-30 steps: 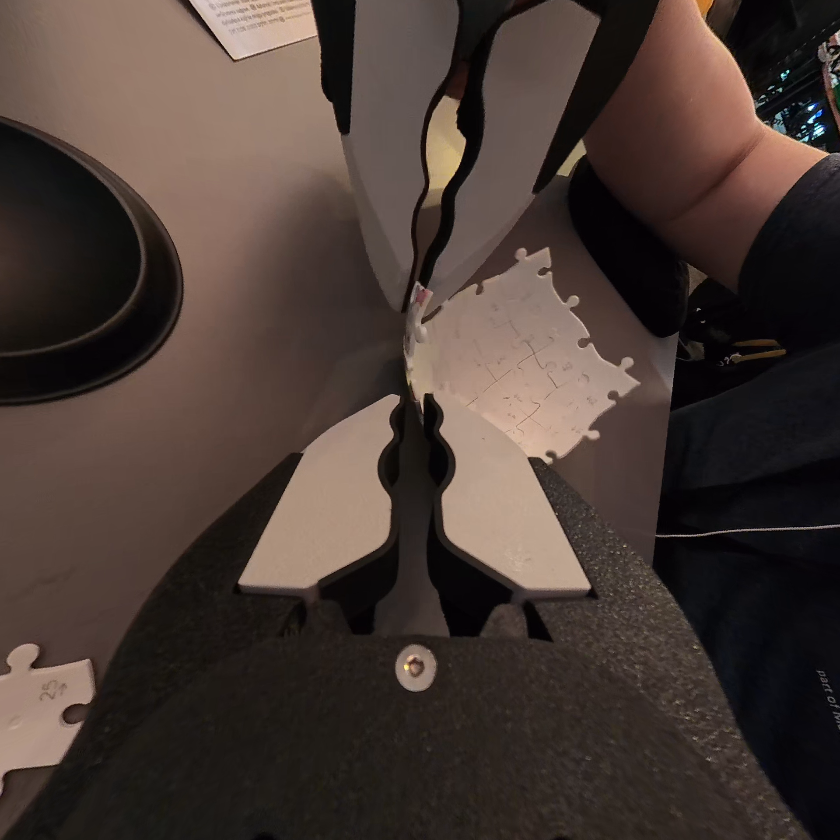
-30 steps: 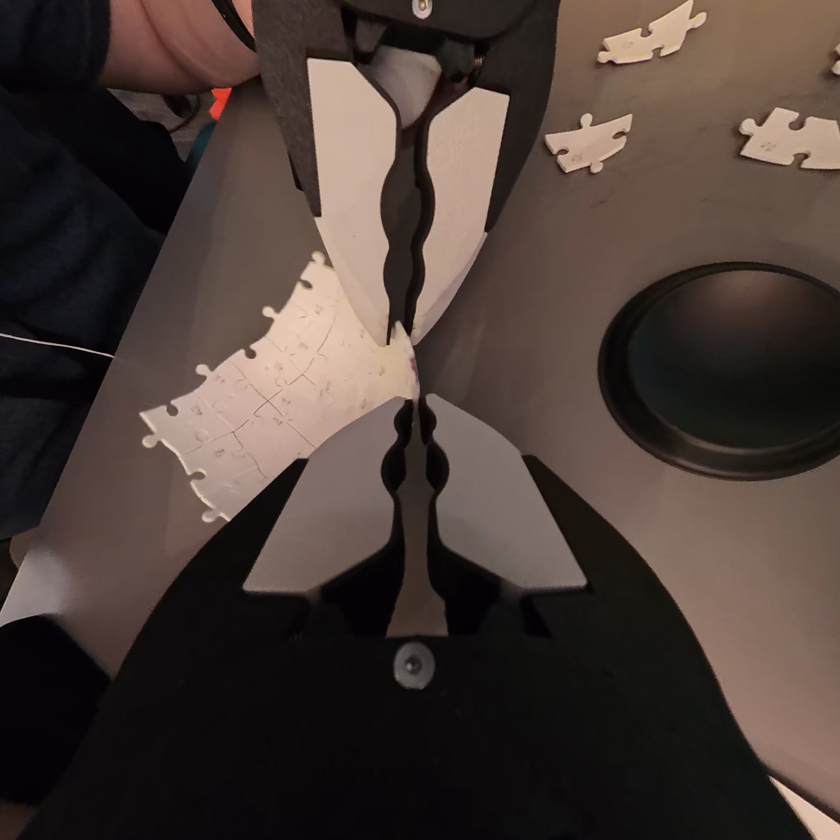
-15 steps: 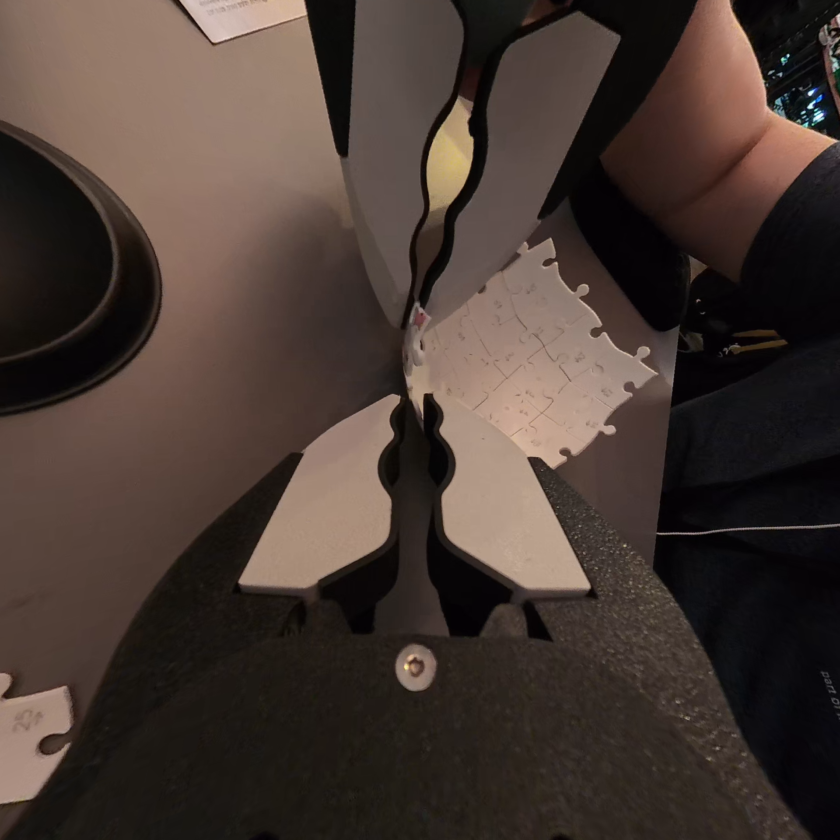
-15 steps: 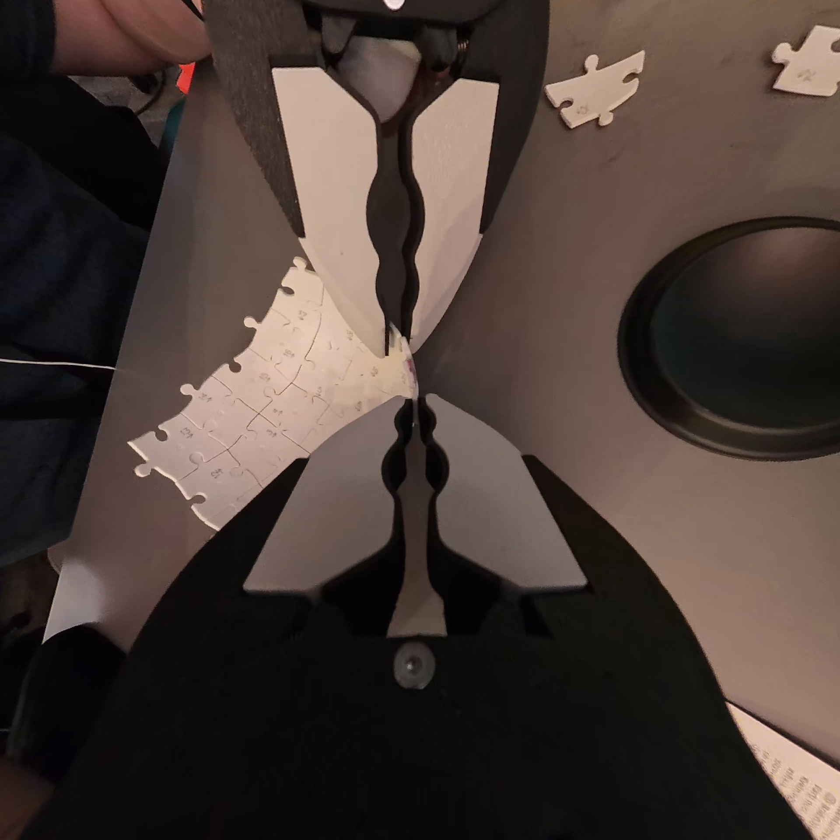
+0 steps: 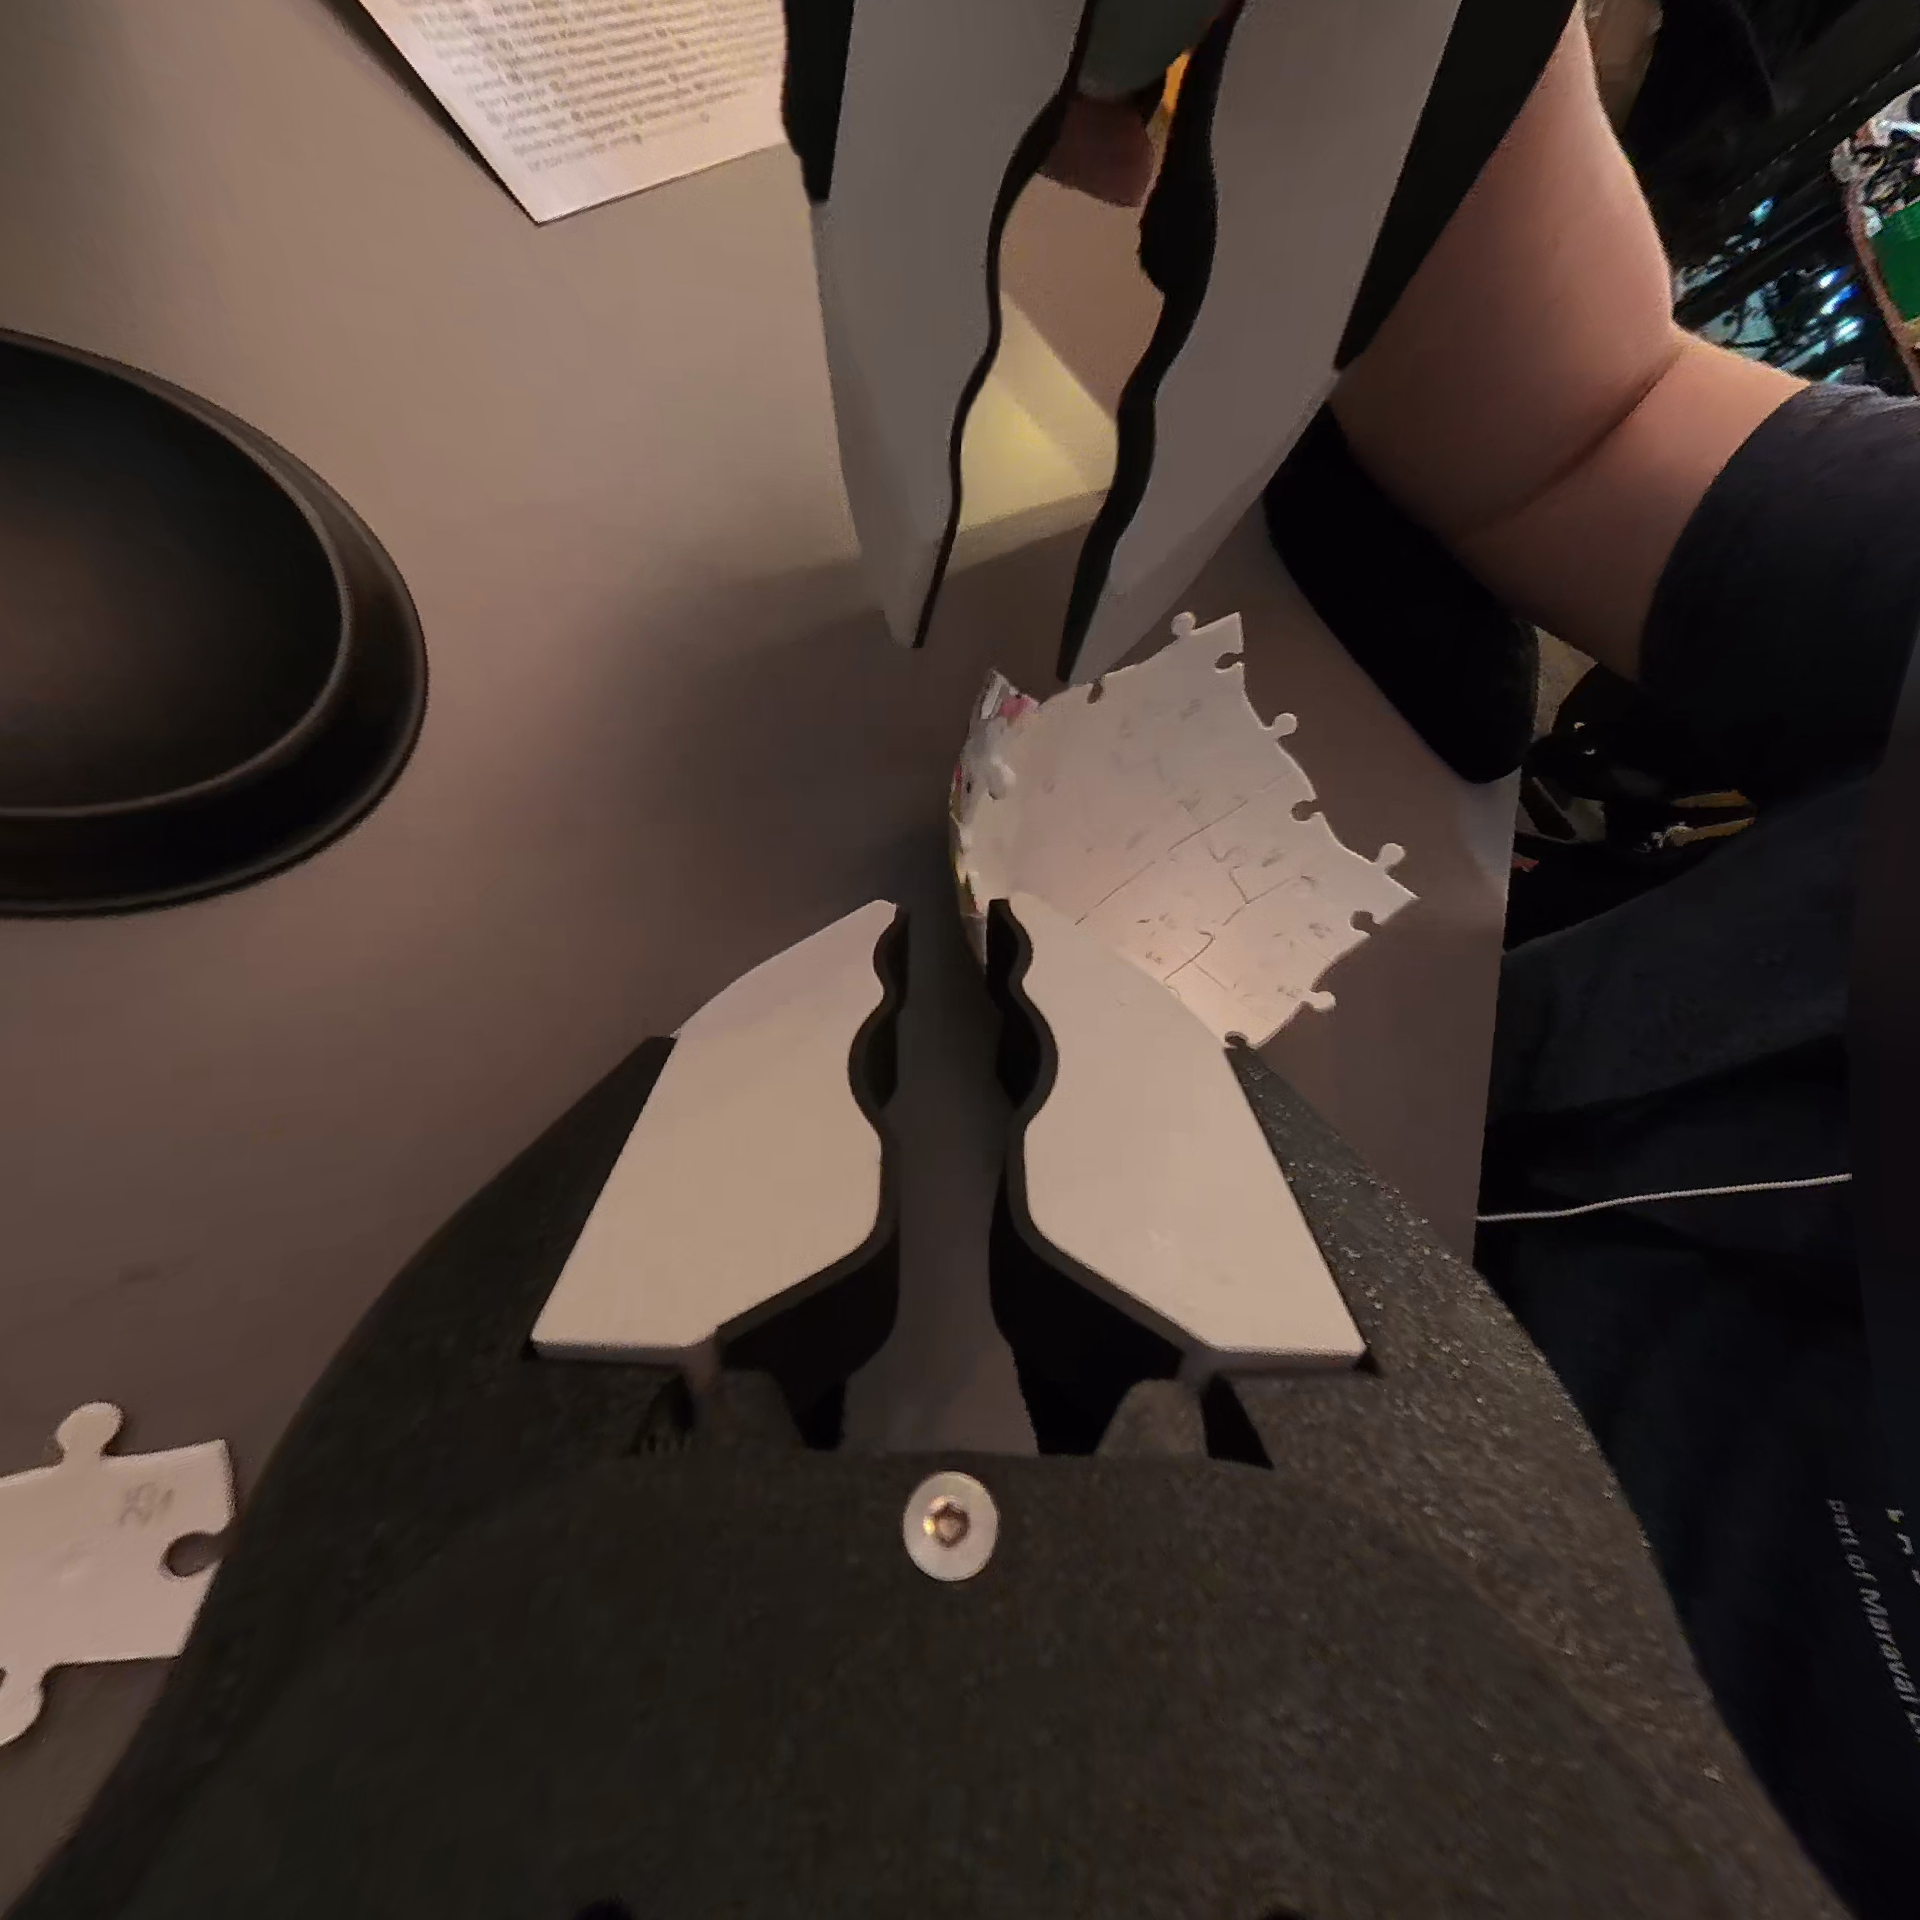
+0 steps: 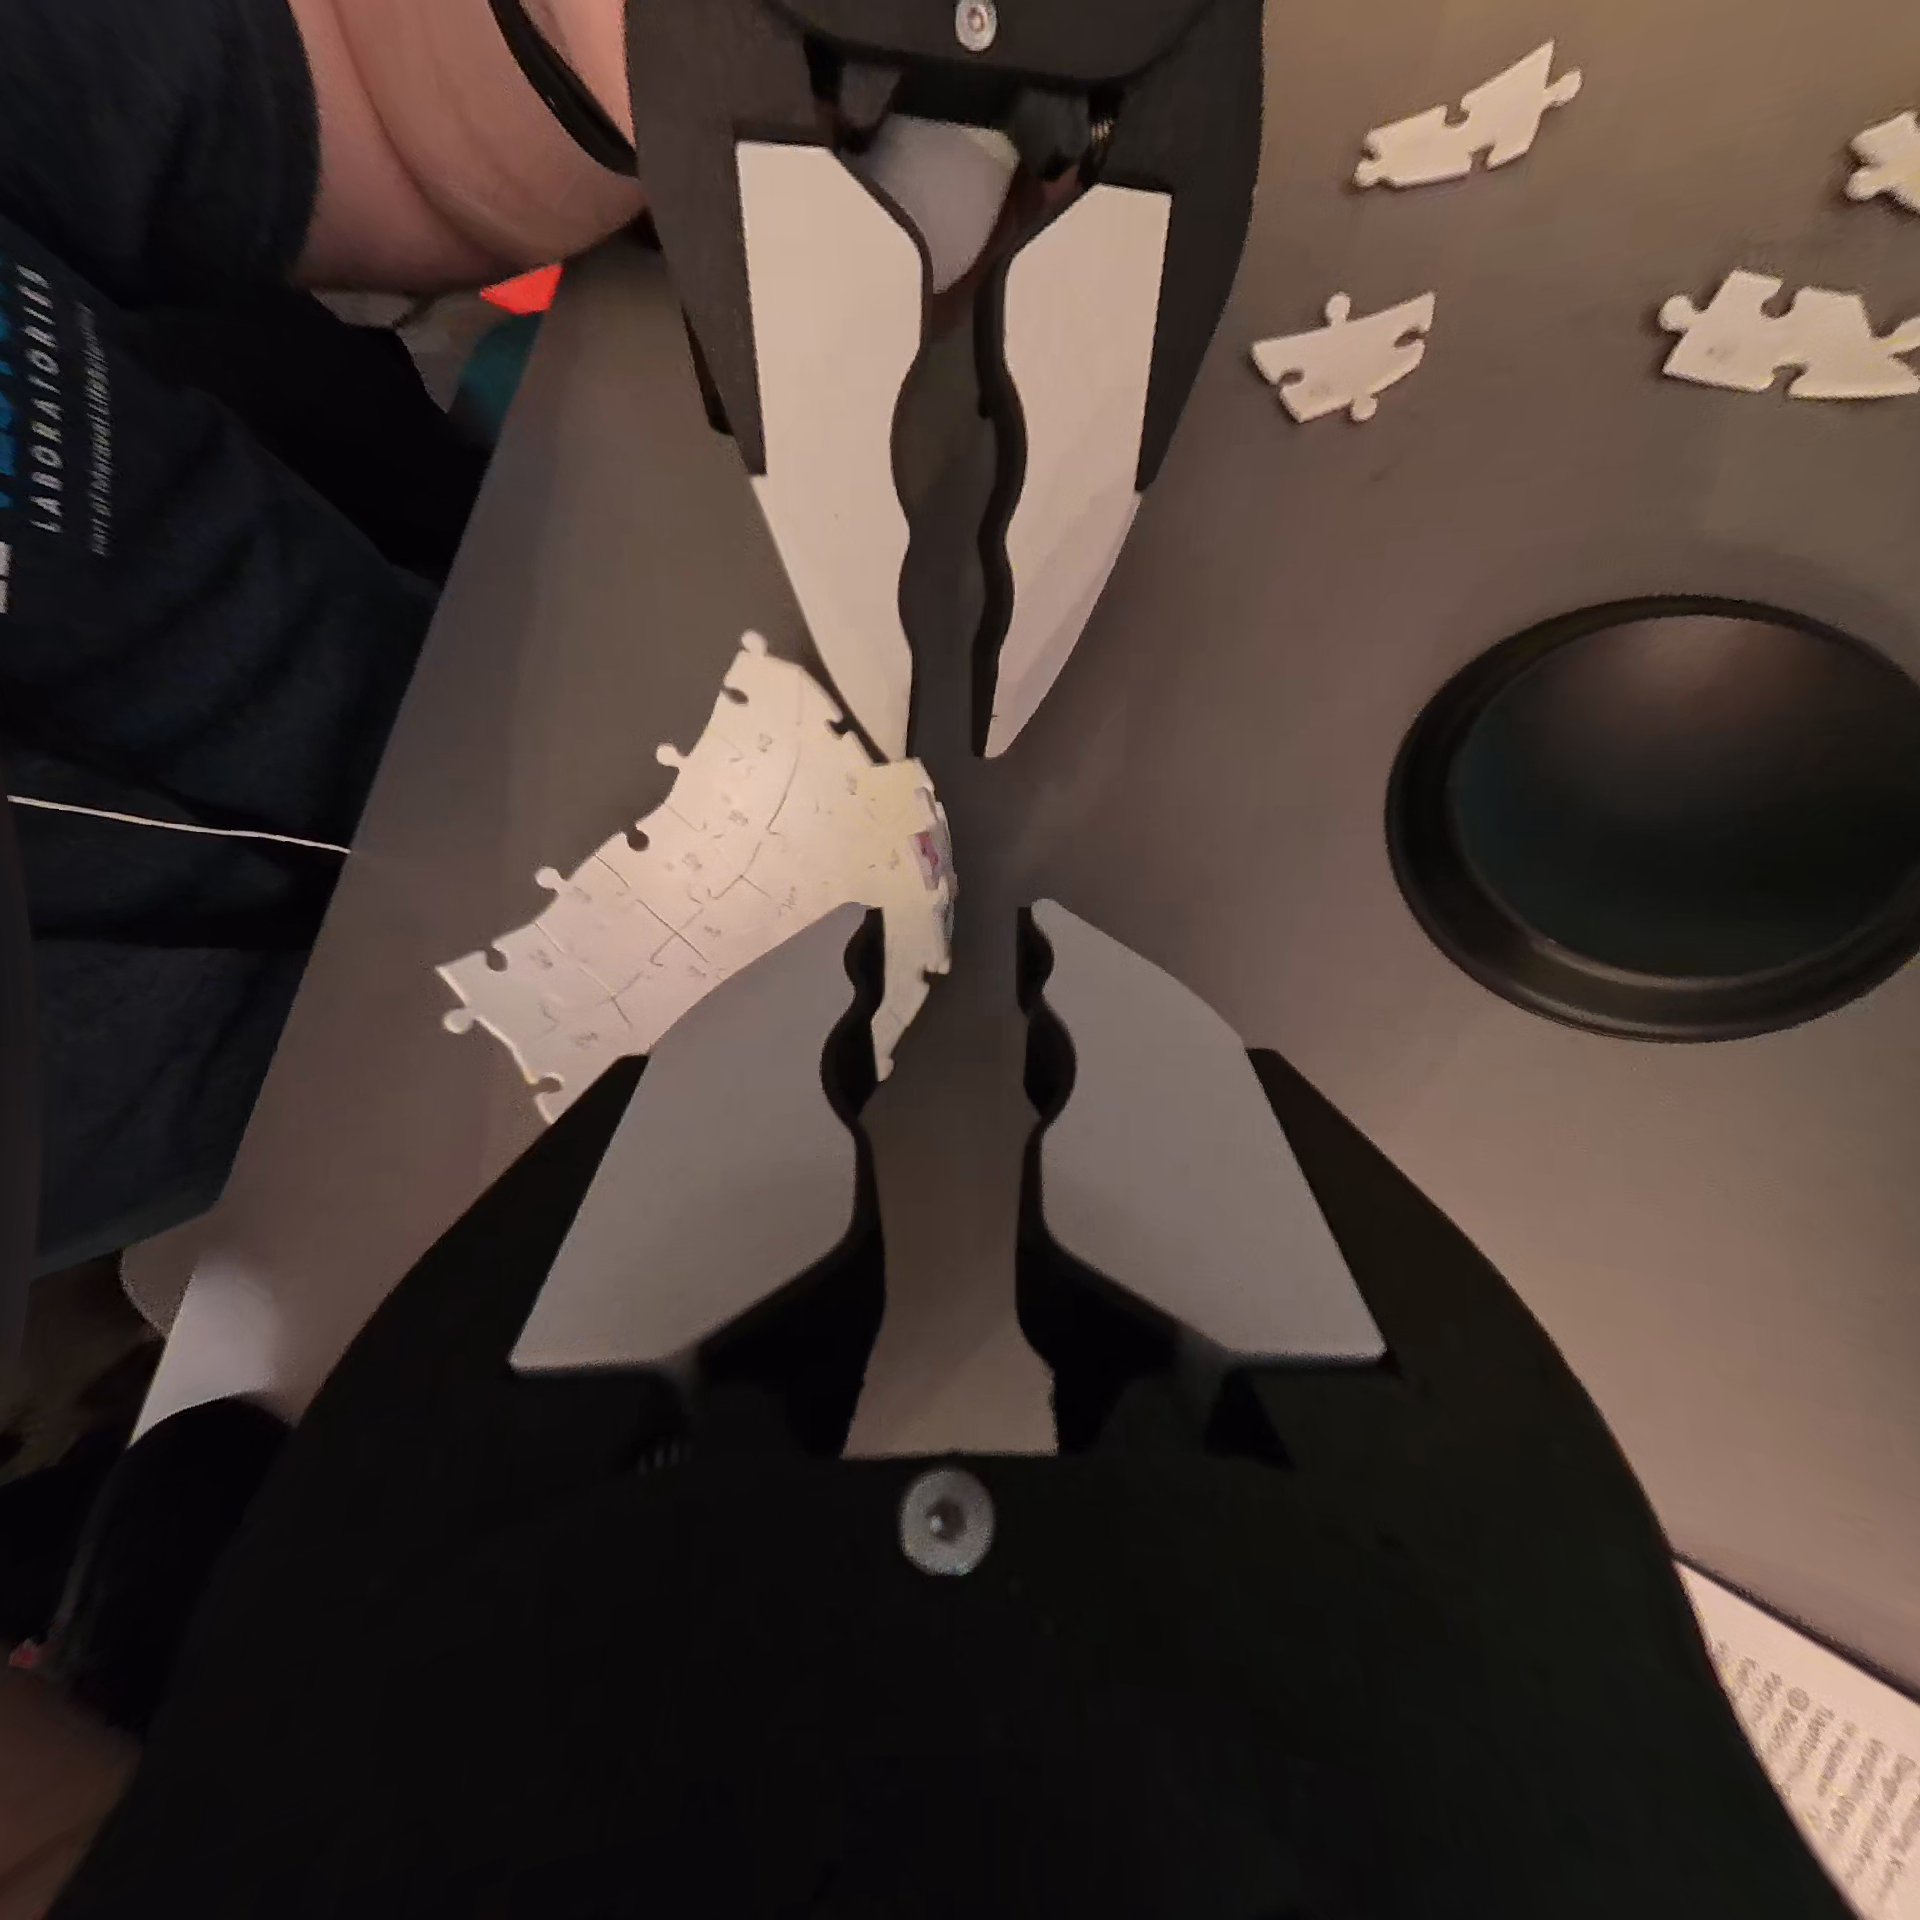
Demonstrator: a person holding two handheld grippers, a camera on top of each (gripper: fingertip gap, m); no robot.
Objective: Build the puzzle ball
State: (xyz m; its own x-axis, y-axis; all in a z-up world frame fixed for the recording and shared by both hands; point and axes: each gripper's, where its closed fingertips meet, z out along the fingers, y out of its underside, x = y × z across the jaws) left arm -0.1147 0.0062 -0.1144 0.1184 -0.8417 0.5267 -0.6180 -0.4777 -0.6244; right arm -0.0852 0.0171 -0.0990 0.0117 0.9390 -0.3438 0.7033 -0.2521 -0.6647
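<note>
A curved white section of joined puzzle pieces (image 5: pixel 1195 842) stands on its edge on the grey table (image 5: pixel 623 520), with a bit of pink print at its near rim. My left gripper (image 5: pixel 945 912) is open, its tips on either side of the section's rim, not pinching it. My right gripper (image 5: pixel 992 649) faces it from across, open and just clear of the section. In the right wrist view the section (image 6: pixel 707 894) lies left of my right gripper (image 6: pixel 951 912), partly behind its left finger, and the left gripper (image 6: pixel 951 743) is slightly open above it.
A black bowl (image 5: pixel 384 675) sits on the table, also in the right wrist view (image 6: pixel 1558 997). Loose white pieces lie nearby (image 5: pixel 94 1538) (image 6: pixel 1340 358) (image 6: pixel 1787 348). A printed sheet (image 5: pixel 592 94) lies at the far side. The table edge and a person's arm (image 5: pixel 1558 436) are close. The gap from one gripper's tips to the other's is roughly 4 cm.
Both grippers were shut on the rim of the puzzle section; both have now opened and let go of it. The right gripper has drawn back slightly.
</note>
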